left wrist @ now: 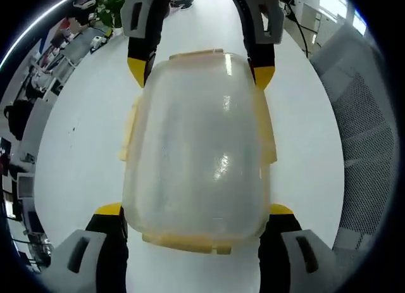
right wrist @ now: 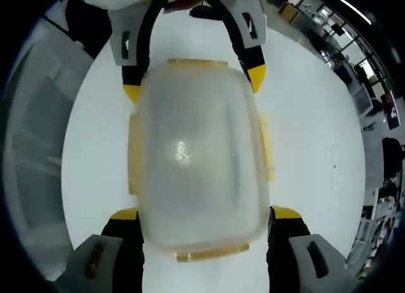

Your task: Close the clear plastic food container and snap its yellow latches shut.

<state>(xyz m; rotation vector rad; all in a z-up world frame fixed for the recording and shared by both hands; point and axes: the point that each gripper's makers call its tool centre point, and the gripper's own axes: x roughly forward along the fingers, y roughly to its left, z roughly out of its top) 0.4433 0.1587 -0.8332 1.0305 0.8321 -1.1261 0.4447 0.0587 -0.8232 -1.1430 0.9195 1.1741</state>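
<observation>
The clear plastic container (left wrist: 199, 147) lies on the white table (left wrist: 82, 154) with its lid on. Pale yellow latches (left wrist: 130, 131) stick out along its sides and ends. My left gripper (left wrist: 195, 209) is open, and its yellow-tipped jaws straddle the near end of the container, close against its corners. The right gripper (left wrist: 200, 71) straddles the far end in the same way. In the right gripper view the container (right wrist: 196, 154) sits between my open right gripper (right wrist: 205, 214) and the left gripper (right wrist: 193, 84) opposite. I cannot tell whether the latches (right wrist: 266, 147) are snapped down.
White tabletop (right wrist: 304, 147) surrounds the container. A grey mesh chair (left wrist: 370, 147) stands beside the table. Office desks and a green plant (left wrist: 111, 8) lie beyond the table's far edge.
</observation>
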